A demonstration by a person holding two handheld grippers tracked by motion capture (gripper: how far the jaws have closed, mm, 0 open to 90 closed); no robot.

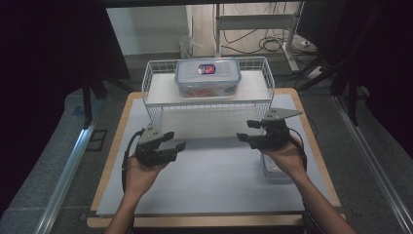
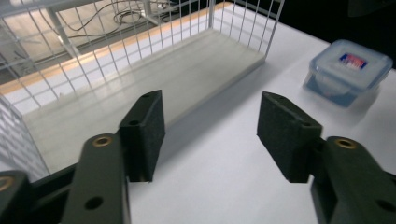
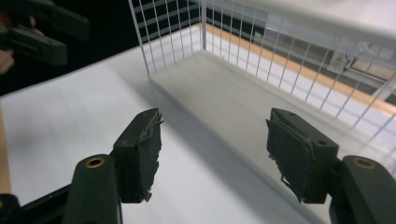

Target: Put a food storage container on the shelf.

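Hands sit low over the white table (image 1: 214,170), one gripper in each, and neither has anything in it. The left gripper (image 1: 178,141) has its jaws spread with bare tabletop between the pads, and the right gripper (image 1: 246,130) is spread the same way. Both point inward toward each other, in front of the white wire rack (image 1: 146,80).

The large clear lidded container (image 1: 208,77) with the red and blue label sits on the rack's top shelf, well apart from both grippers. A smaller lidded container (image 2: 348,70) rests on the table under the right hand, its corner just showing in the high view.

My guess is the big box is already placed and the small one is next, or the lower shelf (image 3: 243,98) is its target. To do that well, I'd approach the small box from above or the side with the jaws wide, and grip across its short side, below the lid flaps. Mind the wire uprights when sliding anything under the top shelf; clearance there looks low.
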